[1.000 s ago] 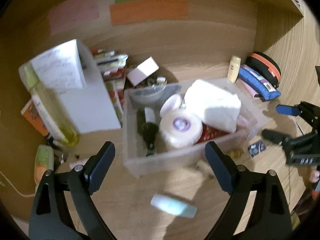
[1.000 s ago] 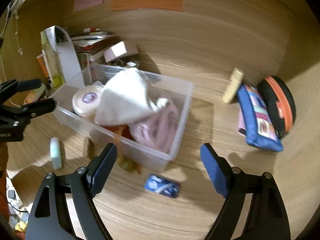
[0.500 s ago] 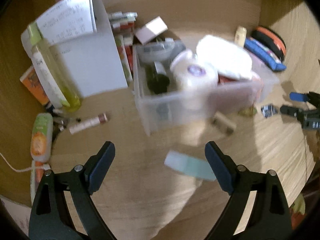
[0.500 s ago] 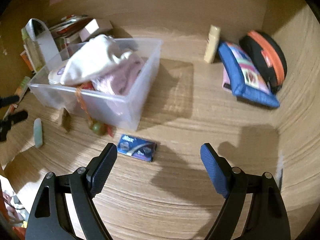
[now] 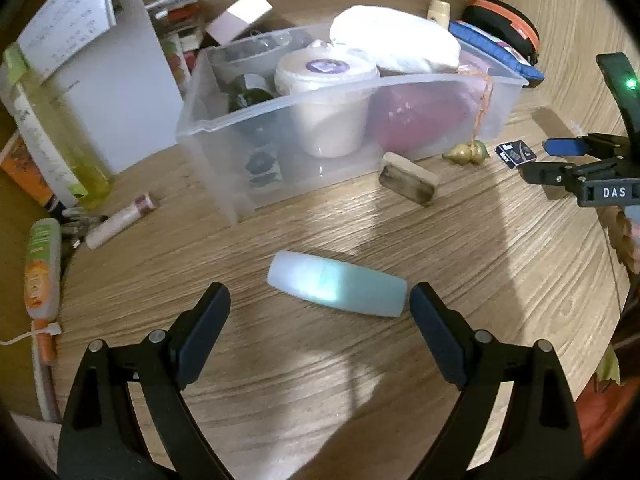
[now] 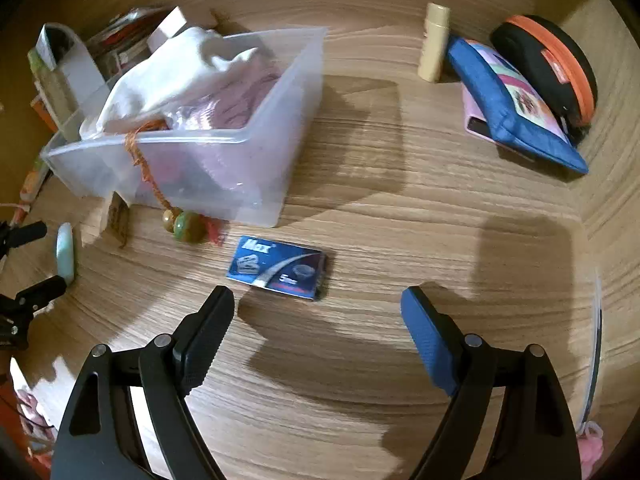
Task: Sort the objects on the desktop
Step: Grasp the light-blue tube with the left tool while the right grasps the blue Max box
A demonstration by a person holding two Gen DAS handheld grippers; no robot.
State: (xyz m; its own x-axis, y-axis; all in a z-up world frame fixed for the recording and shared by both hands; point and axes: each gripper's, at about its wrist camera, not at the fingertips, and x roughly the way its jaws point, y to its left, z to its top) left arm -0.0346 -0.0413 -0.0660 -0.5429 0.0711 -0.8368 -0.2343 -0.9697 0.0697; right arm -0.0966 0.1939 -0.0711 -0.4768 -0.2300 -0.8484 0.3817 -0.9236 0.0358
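Both grippers tilt steeply down at the wooden counter point(image 6: 400, 208), jaws spread and empty. The left gripper point(image 5: 320, 322) hangs over a pale teal tube point(image 5: 338, 283) lying just ahead between its tips. The right gripper point(image 6: 318, 320) hovers near a blue staple box point(image 6: 280, 268), before the clear bin point(image 6: 240, 140)

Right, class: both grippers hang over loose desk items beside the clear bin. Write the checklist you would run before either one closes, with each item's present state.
1. Left gripper open: ok.
2. Pale blue tube lies on the desk just ahead of its fingertips, not yet between the fingers: not ok.
3. Right gripper open: ok.
4. Blue staple box lies flat ahead of it, toward its left finger, off centre: not ok.
5. Clear bin already piled above its rim with cloth; room left: cannot tell.
6. The two grippers stand apart: ok.
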